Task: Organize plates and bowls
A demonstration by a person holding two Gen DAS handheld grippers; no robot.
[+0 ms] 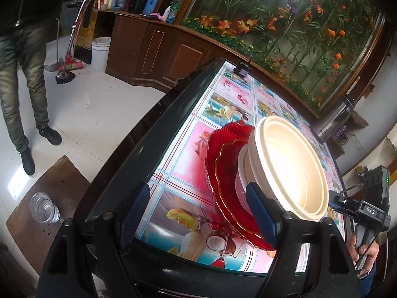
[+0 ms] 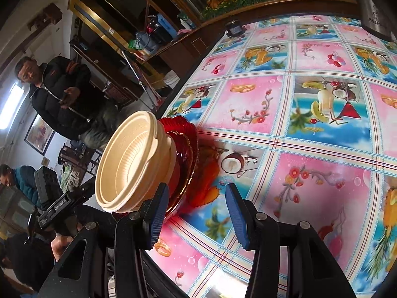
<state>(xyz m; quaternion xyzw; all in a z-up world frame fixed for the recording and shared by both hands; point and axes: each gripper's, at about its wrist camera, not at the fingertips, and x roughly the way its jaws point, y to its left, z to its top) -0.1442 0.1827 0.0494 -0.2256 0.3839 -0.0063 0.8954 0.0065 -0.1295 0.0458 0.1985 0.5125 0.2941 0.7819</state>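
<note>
Two cream bowls (image 1: 287, 166) are sitting nested one inside the other, empty, on top of a stack of red plates (image 1: 225, 164): a smaller red plate with a gold scalloped rim (image 1: 223, 173) is lying on a larger ribbed red plate. This stack is resting near the table's (image 1: 173, 164) left edge, toward its near corner, on a glossy cloth printed with pink and blue fruit squares. Each bowl is showing a ridged, stepped rim and a ribbed inner wall, pale and matte.

Spread wide, the left gripper (image 1: 198, 211) is holding nothing; its right finger (image 1: 260, 213) is lying just beside the bowls' lower wall, though whether it is touching them I cannot tell. Standing partly open, the right gripper (image 2: 196, 213) is also gripping nothing, with only cloth between its blue pads; its left pad (image 2: 158, 213) is sitting close by the plates' rim.

Beyond the table's left edge, a clear cup (image 1: 44, 207) is standing on a wooden stool (image 1: 57, 178), and a person in jeans (image 1: 22, 74) is standing on the tiled floor.
</note>
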